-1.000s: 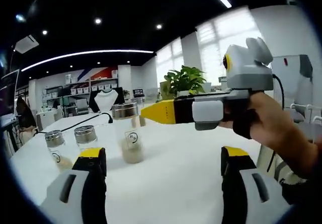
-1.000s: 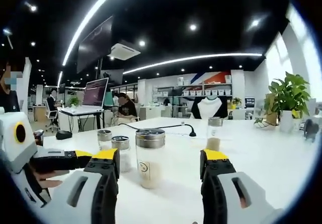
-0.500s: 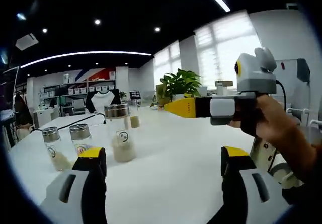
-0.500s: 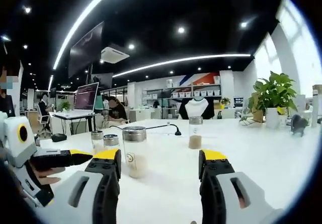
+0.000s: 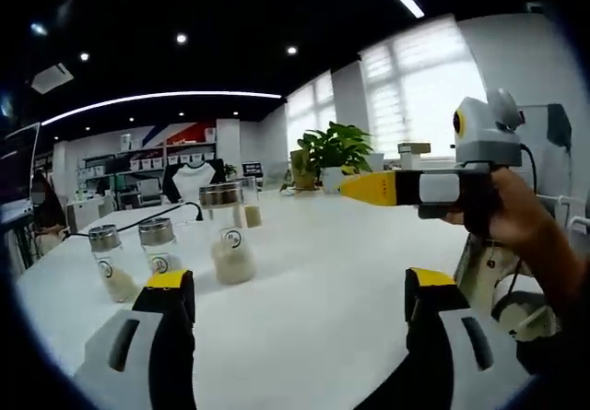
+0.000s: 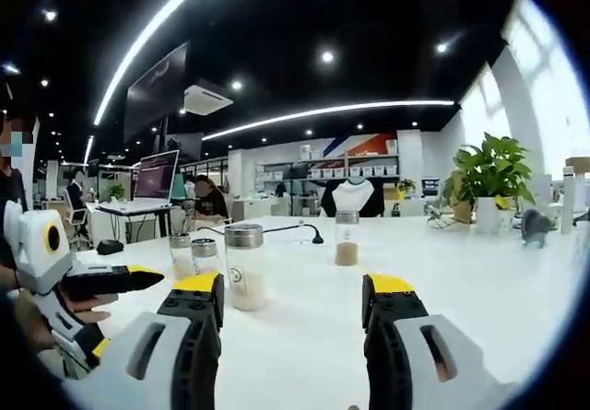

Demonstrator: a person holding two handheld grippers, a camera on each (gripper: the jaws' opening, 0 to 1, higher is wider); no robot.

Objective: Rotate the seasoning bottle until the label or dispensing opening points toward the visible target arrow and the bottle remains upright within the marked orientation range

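Altogether four seasoning bottles stood upright on the white table, well in from its edges: three clustered, one farther back, each with a round label too small to read. Both the left gripper and right gripper hovered wide-jawed, holding nothing.

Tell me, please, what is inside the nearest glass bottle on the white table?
The nearest bottle holds pale powder in its lower part; above it the glass looks empty. A metal lid covers the top, so the dispensing opening cannot be seen.
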